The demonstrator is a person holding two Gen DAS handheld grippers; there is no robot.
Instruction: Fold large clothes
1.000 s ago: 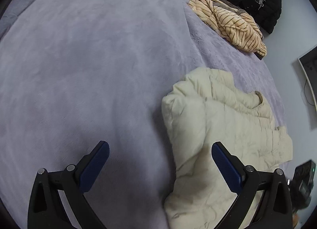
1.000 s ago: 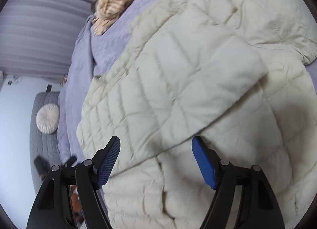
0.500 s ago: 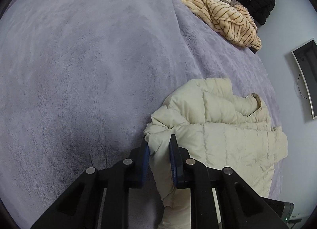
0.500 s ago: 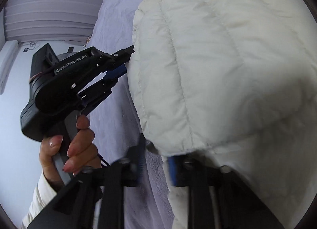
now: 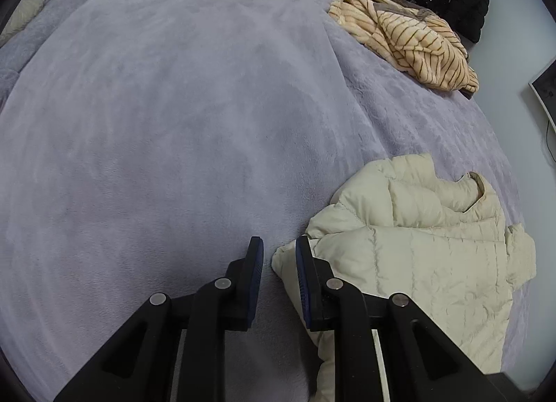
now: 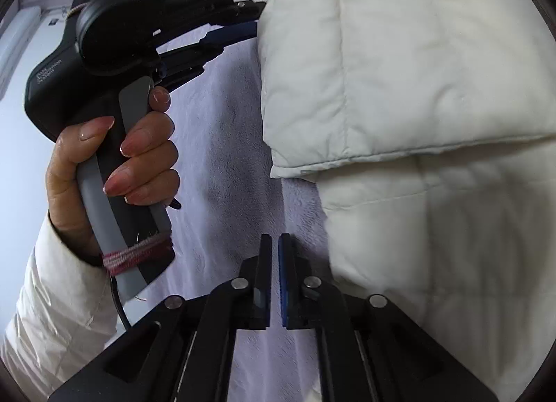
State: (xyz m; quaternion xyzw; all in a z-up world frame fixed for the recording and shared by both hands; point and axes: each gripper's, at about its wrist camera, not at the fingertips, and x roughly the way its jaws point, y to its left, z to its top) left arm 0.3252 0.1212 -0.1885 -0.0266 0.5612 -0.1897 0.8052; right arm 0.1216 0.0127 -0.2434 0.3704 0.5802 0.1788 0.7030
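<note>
A cream puffer jacket (image 5: 410,242) lies folded on the lavender bed (image 5: 173,117), near its edge. The left tool (image 5: 278,256) stands narrowly parted with nothing between its pads, the jacket's corner touching its right pad. The right tool (image 6: 274,249) is nearly closed on nothing, just beside the jacket's lower fold (image 6: 417,214). A striped garment (image 5: 406,40) lies well apart.

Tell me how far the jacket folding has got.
Done: cream jacket lies doubled over on the blanket. In hand: left hand-held gripper sits at its corner, grip unclear; right hand-held gripper is shut, empty, beside it. Left: probably more folds, plus the crumpled striped garment.
</note>
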